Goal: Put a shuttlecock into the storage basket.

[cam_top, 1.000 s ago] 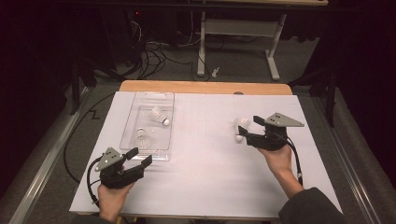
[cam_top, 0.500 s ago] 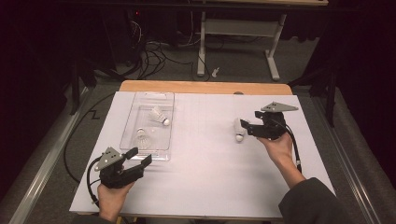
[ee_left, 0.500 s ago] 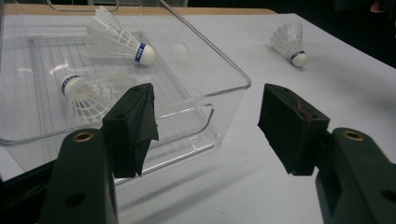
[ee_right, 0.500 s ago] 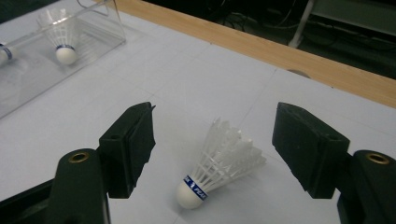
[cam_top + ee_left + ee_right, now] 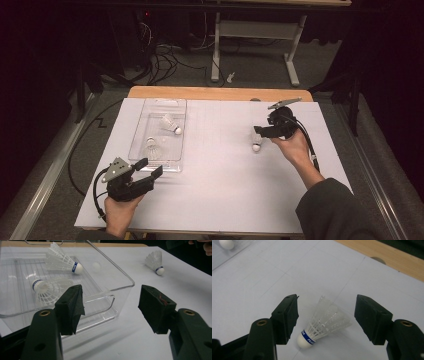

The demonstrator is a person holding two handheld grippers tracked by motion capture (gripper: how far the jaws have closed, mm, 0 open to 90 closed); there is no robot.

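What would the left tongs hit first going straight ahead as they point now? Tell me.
Probably the near wall of the clear bin: the open left tongs aim at its near corner, with two shuttlecocks inside. Depth is unclear.

In the high view the right hand-held gripper [image 5: 261,134] partly hides the shuttlecock [image 5: 256,143] lying on the table.

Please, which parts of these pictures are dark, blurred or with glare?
High view: floor beyond the table is dark, picture soft. Left gripper view: glare lines on the clear bin, near jaws soft. Right gripper view: even light, shuttlecock fairly sharp, faint shadow.
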